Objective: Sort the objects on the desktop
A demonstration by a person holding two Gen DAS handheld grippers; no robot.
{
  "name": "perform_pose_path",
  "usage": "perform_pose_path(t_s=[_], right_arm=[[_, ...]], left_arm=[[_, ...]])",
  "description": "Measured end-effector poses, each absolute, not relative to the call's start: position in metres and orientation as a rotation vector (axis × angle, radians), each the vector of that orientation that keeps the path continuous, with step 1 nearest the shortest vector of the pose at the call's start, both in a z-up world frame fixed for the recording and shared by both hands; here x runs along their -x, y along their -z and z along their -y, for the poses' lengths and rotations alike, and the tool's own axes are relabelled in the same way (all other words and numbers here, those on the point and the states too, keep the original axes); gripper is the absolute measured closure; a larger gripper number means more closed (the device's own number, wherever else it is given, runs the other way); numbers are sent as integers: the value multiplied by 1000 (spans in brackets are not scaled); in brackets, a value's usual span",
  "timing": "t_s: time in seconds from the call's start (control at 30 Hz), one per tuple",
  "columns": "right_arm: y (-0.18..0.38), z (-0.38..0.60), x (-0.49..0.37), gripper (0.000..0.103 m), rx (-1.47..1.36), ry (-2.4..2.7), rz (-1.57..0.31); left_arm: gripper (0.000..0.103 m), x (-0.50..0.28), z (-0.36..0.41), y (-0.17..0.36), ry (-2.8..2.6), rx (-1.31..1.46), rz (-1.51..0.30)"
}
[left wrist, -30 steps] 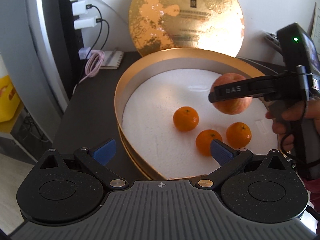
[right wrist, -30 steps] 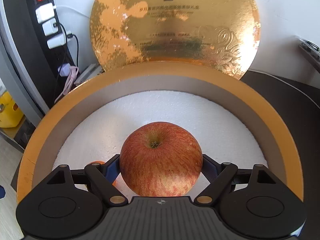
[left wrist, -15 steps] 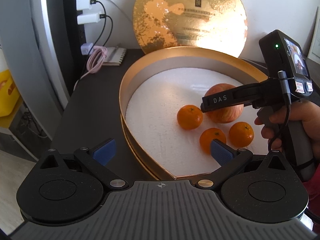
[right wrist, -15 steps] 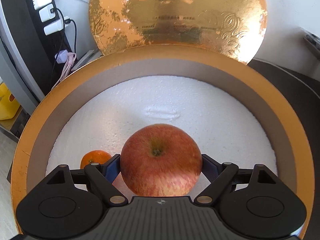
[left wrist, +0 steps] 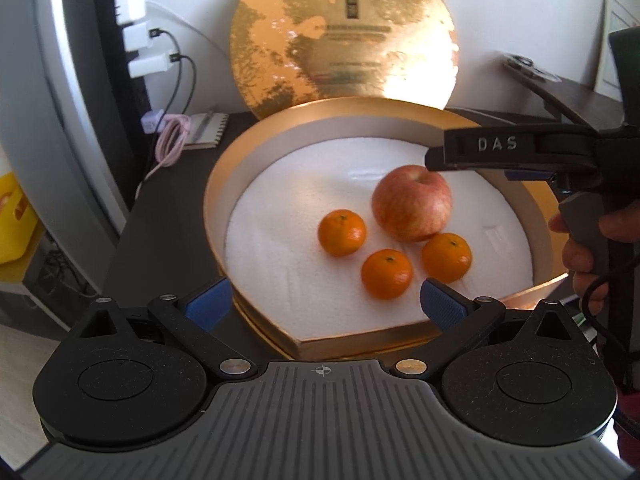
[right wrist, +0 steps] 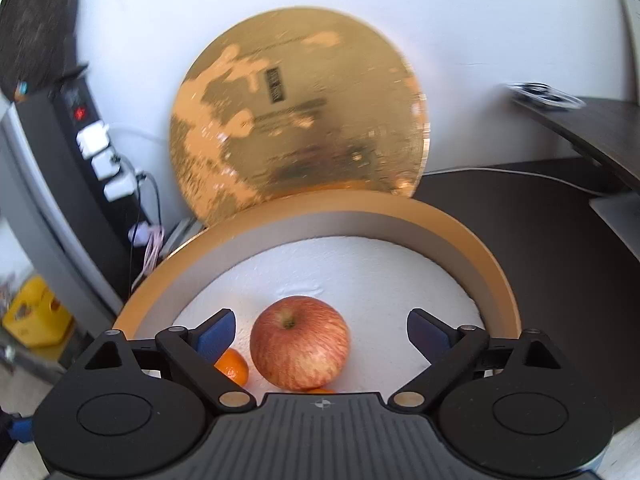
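Dark desk (right wrist: 560, 240) against a white wall, and most of it is taken up by a big round gold box with a white foam liner (left wrist: 280, 208). Its shiny gold lid (left wrist: 344, 36) is propped upright against the wall right behind it, I'd guess just to keep the box open for loading.

Sitting on the foam now is the red-streaked apple (right wrist: 300, 342), stem up, with three small orange mandarins (left wrist: 342, 233) clustered just beside it, one (left wrist: 447, 257) looking like it touches the apple. So the fruit is getting collected in the box, makes sense for a sort.

Right gripper (right wrist: 320, 332) has just been opening its jaws. The blue pads (right wrist: 216, 334) stand well clear on both sides of the apple, nothing pinched. From the left view it hovers above the apple, with a hand (left wrist: 592, 248) on its handle. Left gripper (left wrist: 325, 306) is spread wide too, holding nothing, parked at the near rim, probably just waiting.

Hard to see stuff: the right view is motion-blurred, so the lid's lettering is unreadable. Two mandarins are mostly hidden behind the right gripper's body there. Chargers and a pink cable (left wrist: 172, 144) sit off left, and whatever's on the shelf at far right is too small to tell.
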State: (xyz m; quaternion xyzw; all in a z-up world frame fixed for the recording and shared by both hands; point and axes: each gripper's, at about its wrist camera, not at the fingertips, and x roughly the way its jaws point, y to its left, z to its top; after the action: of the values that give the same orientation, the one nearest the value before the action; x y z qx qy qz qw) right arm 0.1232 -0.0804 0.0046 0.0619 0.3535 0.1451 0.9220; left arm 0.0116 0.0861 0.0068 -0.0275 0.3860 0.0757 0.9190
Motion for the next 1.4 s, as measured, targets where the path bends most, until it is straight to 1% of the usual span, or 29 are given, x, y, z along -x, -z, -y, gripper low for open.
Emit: perform_pose_path(t_s=[0.23,0.5,0.63,0.87,1.03,1.4], right_arm=[[9,126,-103,8,-353,-169,-637],[13,156,-93,8,-447,-149,-537],[14,173,-91,8,-502,-133,-495],[11,192,-87,7,-550,-134,-425],[12,193,-87,7,-558,-153,-425],[10,190,-82,7,-552,-174,-407]], left_arm=[[0,-28,-52,-1,-135,-45,-866],[0,-53,-30,6,-198,-68,-921],[0,-61,-20,0,-236,-74,-903],[0,-70,5,-17,-241,-77,-821],[0,-75,16,-20,-221,-79,-812],[0,-71,10,-19,-244,-59,-812]])
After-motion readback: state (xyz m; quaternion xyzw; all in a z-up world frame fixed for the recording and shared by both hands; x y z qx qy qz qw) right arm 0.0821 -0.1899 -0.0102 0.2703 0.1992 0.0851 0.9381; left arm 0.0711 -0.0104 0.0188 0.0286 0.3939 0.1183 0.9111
